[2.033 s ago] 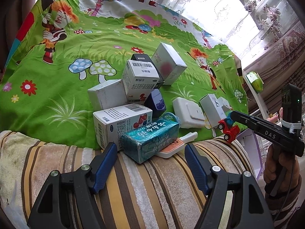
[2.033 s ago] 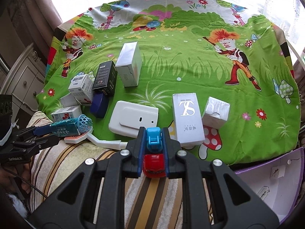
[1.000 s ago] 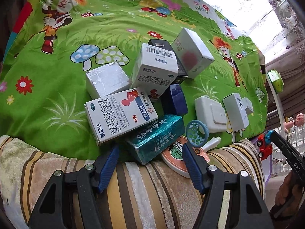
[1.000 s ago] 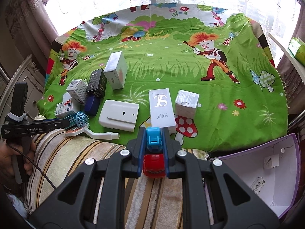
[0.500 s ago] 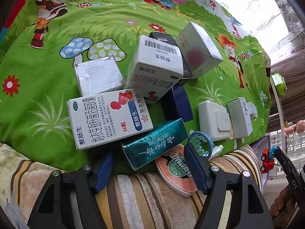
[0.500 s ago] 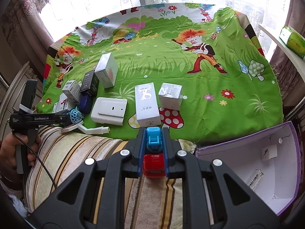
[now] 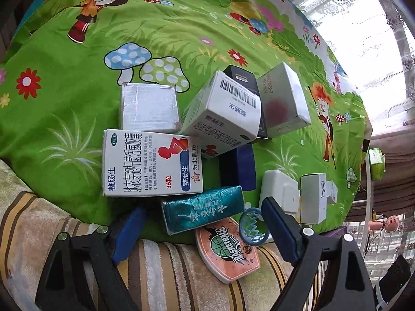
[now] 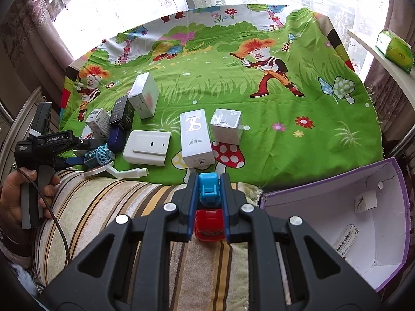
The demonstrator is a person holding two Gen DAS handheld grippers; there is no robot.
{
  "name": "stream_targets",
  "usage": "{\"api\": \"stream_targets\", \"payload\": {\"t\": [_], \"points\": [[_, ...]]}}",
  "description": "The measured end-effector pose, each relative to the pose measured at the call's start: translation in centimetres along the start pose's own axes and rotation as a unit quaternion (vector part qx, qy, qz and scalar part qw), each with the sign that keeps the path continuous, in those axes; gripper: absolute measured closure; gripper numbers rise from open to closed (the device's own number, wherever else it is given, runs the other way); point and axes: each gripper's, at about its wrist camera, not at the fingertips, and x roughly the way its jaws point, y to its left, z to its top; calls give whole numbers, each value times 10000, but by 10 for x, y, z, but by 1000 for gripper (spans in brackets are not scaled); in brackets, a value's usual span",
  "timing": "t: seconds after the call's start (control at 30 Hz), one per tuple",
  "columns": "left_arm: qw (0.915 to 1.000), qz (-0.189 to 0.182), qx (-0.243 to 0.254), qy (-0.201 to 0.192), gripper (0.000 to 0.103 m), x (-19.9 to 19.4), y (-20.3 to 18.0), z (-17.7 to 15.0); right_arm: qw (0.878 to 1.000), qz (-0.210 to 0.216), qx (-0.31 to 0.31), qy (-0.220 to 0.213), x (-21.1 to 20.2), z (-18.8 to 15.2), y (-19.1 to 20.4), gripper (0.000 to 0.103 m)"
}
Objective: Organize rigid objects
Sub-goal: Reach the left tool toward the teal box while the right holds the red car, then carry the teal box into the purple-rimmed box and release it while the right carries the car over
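Note:
My left gripper (image 7: pixel 205 230) is open, its blue pads either side of a teal foil pack (image 7: pixel 203 208) at the near edge of a green cartoon cloth (image 7: pixel 77 83). A toy basketball hoop with an orange backboard (image 7: pixel 228 248) lies just right of the pack. White medicine boxes (image 7: pixel 150 163) and other boxes cluster behind. My right gripper (image 8: pixel 208 194) is shut on a red and blue toy car (image 8: pixel 208 208), held above a striped towel. The left gripper also shows in the right wrist view (image 8: pixel 75 153).
An open purple box with a white inside (image 8: pixel 337 223) stands at the right, with small packets in it. White boxes (image 8: pixel 195 140) and a flat white device (image 8: pixel 146 151) lie mid-cloth. A striped towel (image 8: pixel 103 207) covers the near edge. A green pack (image 8: pixel 395 50) sits on a shelf.
My left gripper has moved closer over the teal pack, its pads now beside it. My right gripper has drawn back with the toy car, bringing the purple box more into view.

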Motion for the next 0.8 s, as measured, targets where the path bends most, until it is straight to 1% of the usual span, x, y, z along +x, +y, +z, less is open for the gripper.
{"api": "stream_targets", "payload": {"t": [0.1,0.2,0.4,0.57,0.63,0.67,0.7,0.73,0.8], "points": [[9993,334,-125,-60,14,3,-5,-2,10000,-67,-6,-60,-4,-2,-3,83],[9988,452,-183,-64,14,3,-9,-3,9999,-112,42,-94,-7,-6,-10,83],[9964,820,-200,-83,14,7,-18,-5,9997,-99,150,-140,-12,-12,-21,83],[9943,1063,-61,-100,14,9,-25,-5,9994,-129,227,-215,-17,-17,-31,83],[9938,1108,-18,-115,18,10,-25,-4,9993,-145,249,-227,-19,-19,-34,83],[9934,1138,-5,-108,28,11,-26,-4,9993,-150,264,-234,-20,-20,-36,83],[9930,1176,46,-59,27,12,-27,-6,9992,-154,280,-244,-21,-21,-37,83],[9927,1196,123,-102,27,12,-29,-7,9991,-162,291,-253,-22,-22,-38,83],[9928,1187,116,-112,28,9,-29,-8,9989,-200,309,-273,-25,-24,-41,83]]}}
